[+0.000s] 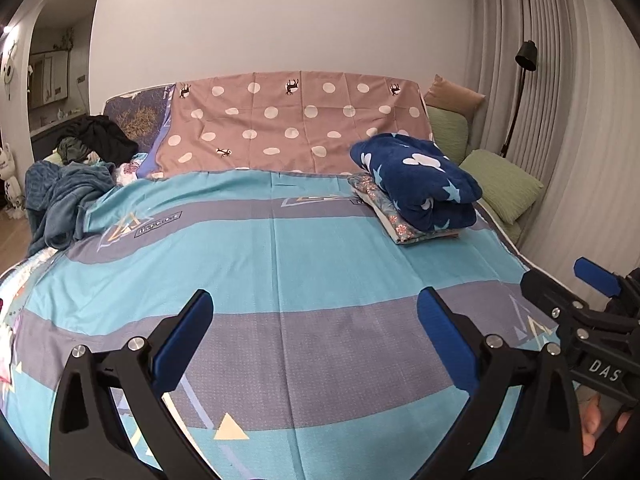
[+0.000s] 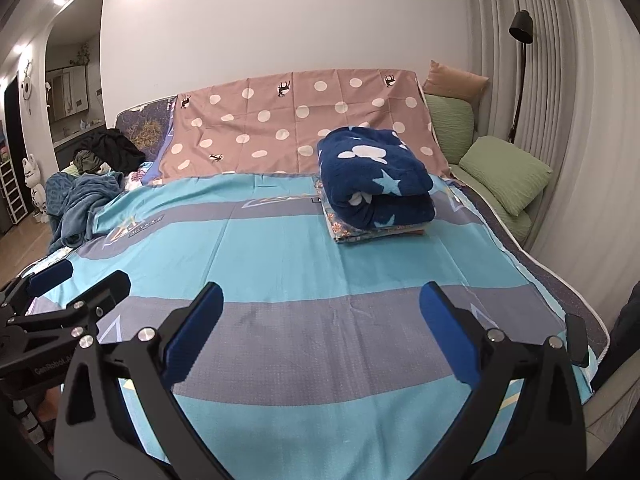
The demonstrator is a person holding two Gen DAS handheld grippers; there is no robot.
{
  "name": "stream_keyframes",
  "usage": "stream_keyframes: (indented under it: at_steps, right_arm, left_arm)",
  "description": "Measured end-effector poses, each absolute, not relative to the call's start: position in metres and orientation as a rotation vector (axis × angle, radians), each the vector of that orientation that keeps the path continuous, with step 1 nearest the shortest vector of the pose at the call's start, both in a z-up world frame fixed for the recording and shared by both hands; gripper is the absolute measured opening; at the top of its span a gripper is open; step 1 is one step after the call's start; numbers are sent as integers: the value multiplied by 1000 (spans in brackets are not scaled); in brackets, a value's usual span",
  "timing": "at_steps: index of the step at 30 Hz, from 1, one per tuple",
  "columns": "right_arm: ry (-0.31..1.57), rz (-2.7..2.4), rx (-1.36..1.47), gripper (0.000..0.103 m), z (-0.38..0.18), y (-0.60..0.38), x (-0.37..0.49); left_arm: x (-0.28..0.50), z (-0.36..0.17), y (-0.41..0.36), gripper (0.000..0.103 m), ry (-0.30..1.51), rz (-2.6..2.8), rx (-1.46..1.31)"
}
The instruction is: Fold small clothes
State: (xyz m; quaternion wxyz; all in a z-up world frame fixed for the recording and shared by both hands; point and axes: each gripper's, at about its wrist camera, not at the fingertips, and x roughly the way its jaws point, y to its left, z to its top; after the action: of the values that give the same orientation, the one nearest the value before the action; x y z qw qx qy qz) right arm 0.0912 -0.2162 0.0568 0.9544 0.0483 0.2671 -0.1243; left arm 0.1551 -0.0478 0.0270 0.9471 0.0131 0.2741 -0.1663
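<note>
Lying crosswise, folded navy garment (image 2: 374,178)

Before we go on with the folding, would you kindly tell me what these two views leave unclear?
- Folded stack under the navy star blanket: both views show only edges; how many pieces lie there is hidden.
- Pile of dark and teal clothes, far left: too crumpled and small to tell garments apart.
- Right claw in the left wrist view: its far finger is cut off by the frame edge.

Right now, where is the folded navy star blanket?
In both views the navy star blanket sits far right on the striped sheet, atop a folded floral cloth, below the polka-dot cover.
</note>
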Motion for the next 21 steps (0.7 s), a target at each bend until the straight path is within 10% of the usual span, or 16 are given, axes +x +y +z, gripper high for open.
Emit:
stream_keyframes:
  at_steps: [21]
  right_arm:
    - [534, -284, 77, 101, 59, -217, 91]
  left_arm:
    - [146, 30, -54, 102, 537, -349, 45]
